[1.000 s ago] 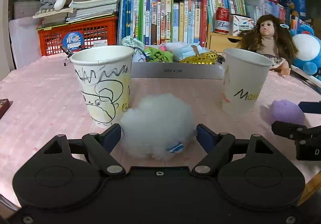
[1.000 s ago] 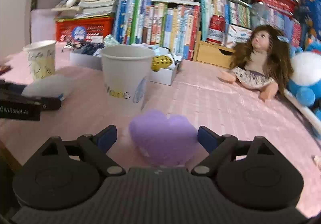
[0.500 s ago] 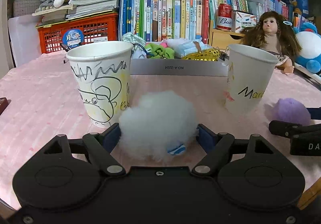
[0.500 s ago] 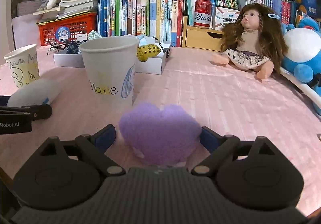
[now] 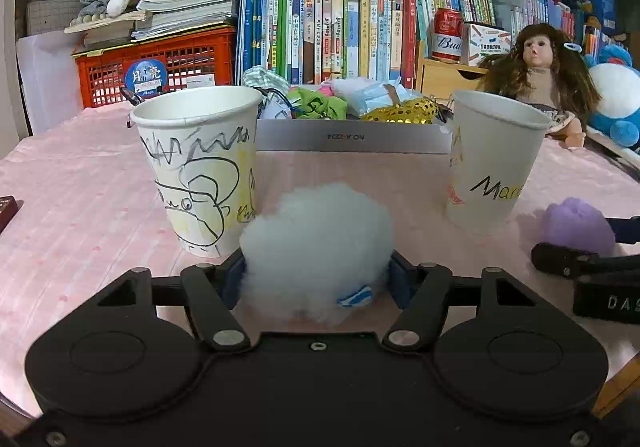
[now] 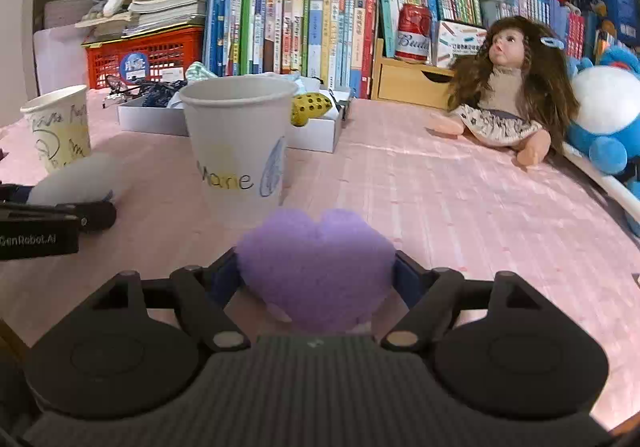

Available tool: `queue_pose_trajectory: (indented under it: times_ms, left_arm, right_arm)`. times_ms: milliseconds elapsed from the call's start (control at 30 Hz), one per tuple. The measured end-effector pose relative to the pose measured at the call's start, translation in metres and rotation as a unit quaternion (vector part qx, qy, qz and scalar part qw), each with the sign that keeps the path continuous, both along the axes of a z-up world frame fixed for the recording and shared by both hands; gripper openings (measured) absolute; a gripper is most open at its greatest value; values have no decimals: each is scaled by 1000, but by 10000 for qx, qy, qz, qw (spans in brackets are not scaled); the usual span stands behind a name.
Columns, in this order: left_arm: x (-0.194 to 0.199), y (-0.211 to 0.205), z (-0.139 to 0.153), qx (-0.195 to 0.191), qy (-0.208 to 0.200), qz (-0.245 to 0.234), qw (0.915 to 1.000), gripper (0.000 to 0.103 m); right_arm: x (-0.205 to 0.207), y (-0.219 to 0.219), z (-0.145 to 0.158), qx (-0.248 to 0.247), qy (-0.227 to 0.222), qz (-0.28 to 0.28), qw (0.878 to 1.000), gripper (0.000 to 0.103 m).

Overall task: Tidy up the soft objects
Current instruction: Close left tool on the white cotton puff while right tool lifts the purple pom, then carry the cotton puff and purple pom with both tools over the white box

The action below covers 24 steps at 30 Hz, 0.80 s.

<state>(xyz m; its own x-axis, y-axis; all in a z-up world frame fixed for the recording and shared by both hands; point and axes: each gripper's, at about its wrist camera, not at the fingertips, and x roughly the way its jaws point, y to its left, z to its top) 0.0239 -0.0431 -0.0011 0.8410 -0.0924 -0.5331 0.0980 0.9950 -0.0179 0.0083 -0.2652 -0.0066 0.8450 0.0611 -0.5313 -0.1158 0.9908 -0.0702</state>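
Left wrist view: the scribbled paper cup [image 5: 200, 171] stands on the pink bench [image 5: 80, 187], and just in front and to its right sits the white fluff ball [image 5: 316, 243], wedged in the left claw [image 5: 316, 279]. Its jaws have just been closing and now pinch both sides of the ball. Over in the right wrist view, the "Marie" cup [image 6: 238, 151] stands behind the purple heart plush [image 6: 316, 267], squeezed likewise by the right claw [image 6: 316, 279], also just closing.

A pink-clothed table [image 6: 440, 199] carries 2 paper cups [image 5: 200, 167] [image 5: 494, 163], a white puff [image 5: 316, 243], a purple heart [image 6: 316, 267], a grey tray [image 5: 352, 137], a doll [image 6: 508, 95], and possibly a dark box [image 5: 7, 207] at its edge.
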Motion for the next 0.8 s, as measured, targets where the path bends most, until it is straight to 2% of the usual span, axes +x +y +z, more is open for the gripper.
queue_pose_trajectory:
  times_ms: [433, 800]
  left_arm:
    - [-16, -4, 16, 32, -237, -161, 9996, 65]
    - [-27, -3, 21, -13, -226, -230, 9995, 65]
  right_arm:
    - [-10, 6, 10, 45, -83, 143, 9999, 79]
    - [-18, 8, 15, 163, -100, 166, 9997, 79]
